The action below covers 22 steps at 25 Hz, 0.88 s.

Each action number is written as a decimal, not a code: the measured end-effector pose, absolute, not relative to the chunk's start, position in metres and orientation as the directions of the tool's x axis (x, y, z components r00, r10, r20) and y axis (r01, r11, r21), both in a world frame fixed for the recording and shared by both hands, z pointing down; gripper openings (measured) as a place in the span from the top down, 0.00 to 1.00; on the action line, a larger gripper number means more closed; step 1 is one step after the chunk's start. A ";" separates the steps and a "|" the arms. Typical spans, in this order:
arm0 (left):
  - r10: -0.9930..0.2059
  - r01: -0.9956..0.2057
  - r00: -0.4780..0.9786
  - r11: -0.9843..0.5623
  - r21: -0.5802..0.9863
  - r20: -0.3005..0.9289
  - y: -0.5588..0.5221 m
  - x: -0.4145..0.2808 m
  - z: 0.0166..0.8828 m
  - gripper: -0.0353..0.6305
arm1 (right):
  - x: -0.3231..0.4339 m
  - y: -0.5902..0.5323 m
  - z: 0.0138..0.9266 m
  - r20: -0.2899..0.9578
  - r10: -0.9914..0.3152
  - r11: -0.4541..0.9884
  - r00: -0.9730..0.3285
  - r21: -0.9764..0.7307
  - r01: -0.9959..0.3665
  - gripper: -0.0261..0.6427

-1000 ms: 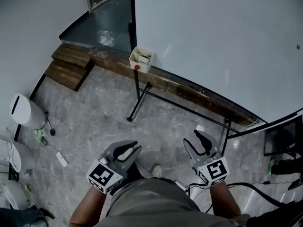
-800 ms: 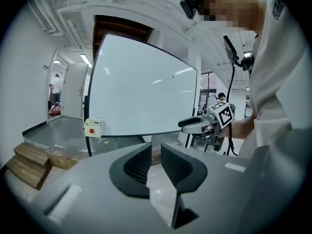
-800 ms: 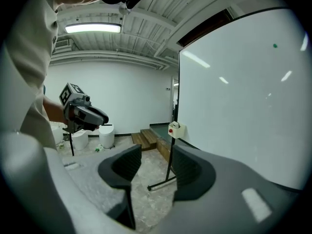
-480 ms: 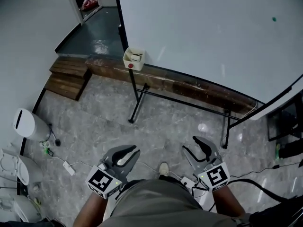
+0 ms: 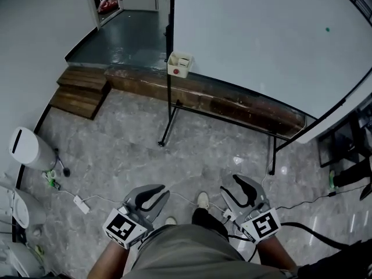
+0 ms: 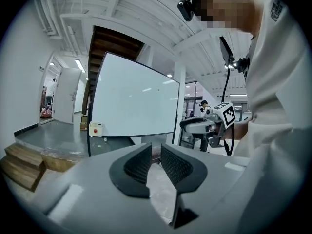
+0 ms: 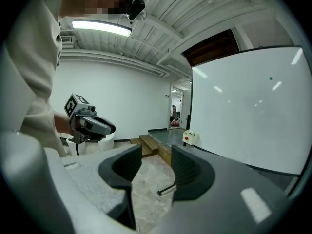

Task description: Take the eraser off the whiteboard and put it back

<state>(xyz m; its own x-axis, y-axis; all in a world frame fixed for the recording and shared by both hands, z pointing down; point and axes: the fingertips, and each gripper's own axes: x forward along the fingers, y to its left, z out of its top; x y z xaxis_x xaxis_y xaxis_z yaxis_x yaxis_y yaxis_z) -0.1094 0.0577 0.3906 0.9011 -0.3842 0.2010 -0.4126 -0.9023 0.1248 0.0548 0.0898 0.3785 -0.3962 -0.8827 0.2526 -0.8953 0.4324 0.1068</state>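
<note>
The whiteboard (image 5: 261, 34) stands on a black stand ahead of me, well beyond both grippers. A small cream box (image 5: 179, 64) with a red dot hangs at its lower left corner; I cannot pick out the eraser. The box also shows in the left gripper view (image 6: 96, 128) and the right gripper view (image 7: 189, 137). My left gripper (image 5: 157, 192) is held low by my waist, its jaws a narrow gap apart with nothing between (image 6: 156, 152). My right gripper (image 5: 229, 185) is beside it, jaws wider apart and empty (image 7: 156, 155).
Wooden steps (image 5: 78, 92) and a long wooden beam (image 5: 232, 106) lie on the marble floor under the board. The stand's leg (image 5: 167, 127) reaches toward me. A white bin (image 5: 26, 147) stands at the left, and cables with a power strip (image 5: 81, 204) run near my feet.
The head view has shifted a little, so the board and box sit slightly further right. Both grippers are a bit lower in the frame. Their jaws look unchanged.
</note>
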 end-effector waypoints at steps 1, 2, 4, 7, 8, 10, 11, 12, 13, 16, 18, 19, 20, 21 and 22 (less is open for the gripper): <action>-0.378 -0.409 0.902 -0.903 0.132 0.206 0.066 -0.120 0.393 0.85 | 0.043 0.099 0.377 0.252 -0.886 0.426 -0.389 0.109 -0.898 0.68; -0.371 -0.402 0.905 -0.906 0.134 0.210 0.073 -0.130 0.397 0.85 | 0.033 0.108 0.376 0.252 -0.890 0.417 -0.380 0.112 -0.902 0.68; -0.357 -0.390 0.909 -0.911 0.136 0.215 0.084 -0.145 0.401 0.85 | 0.018 0.125 0.374 0.249 -0.899 0.398 -0.361 0.121 -0.909 0.68; -0.352 -0.383 0.913 -0.914 0.133 0.208 0.100 -0.160 0.401 0.85 | 0.002 0.145 0.367 0.239 -0.908 0.381 -0.344 0.129 -0.916 0.68; -0.352 -0.381 0.914 -0.916 0.128 0.202 0.104 -0.162 0.400 0.85 | 0.000 0.150 0.365 0.235 -0.910 0.378 -0.341 0.132 -0.916 0.68; -0.349 -0.377 0.917 -0.917 0.131 0.195 0.110 -0.161 0.394 0.85 | -0.003 0.156 0.361 0.231 -0.913 0.374 -0.337 0.138 -0.917 0.68; -0.347 -0.375 0.918 -0.917 0.134 0.189 0.113 -0.160 0.392 0.85 | -0.004 0.159 0.361 0.230 -0.913 0.374 -0.337 0.141 -0.917 0.68; -0.346 -0.371 0.921 -0.919 0.130 0.180 0.116 -0.159 0.391 0.85 | -0.005 0.161 0.361 0.230 -0.912 0.376 -0.339 0.145 -0.915 0.69; -0.346 -0.368 0.922 -0.921 0.124 0.172 0.120 -0.158 0.391 0.85 | -0.006 0.163 0.360 0.227 -0.912 0.379 -0.341 0.150 -0.913 0.69; -0.342 -0.364 0.924 -0.924 0.117 0.171 0.133 -0.153 0.392 0.85 | -0.006 0.172 0.353 0.208 -0.913 0.385 -0.351 0.153 -0.910 0.69; -0.341 -0.362 0.924 -0.926 0.108 0.173 0.141 -0.146 0.391 0.85 | -0.002 0.180 0.350 0.207 -0.911 0.388 -0.356 0.147 -0.910 0.69; -0.341 -0.362 0.924 -0.926 0.108 0.174 0.145 -0.142 0.389 0.85 | 0.000 0.184 0.350 0.207 -0.910 0.391 -0.359 0.148 -0.908 0.70; -0.339 -0.361 0.924 -0.926 0.113 0.174 0.148 -0.136 0.386 0.85 | 0.004 0.188 0.349 0.211 -0.908 0.395 -0.361 0.146 -0.907 0.71; -0.336 -0.358 0.926 -0.926 0.118 0.172 0.152 -0.129 0.383 0.85 | 0.007 0.192 0.349 0.219 -0.905 0.398 -0.364 0.141 -0.906 0.71; -0.333 -0.355 0.928 -0.927 0.118 0.168 0.156 -0.122 0.381 0.85 | 0.010 0.197 0.349 0.229 -0.902 0.403 -0.367 0.134 -0.905 0.71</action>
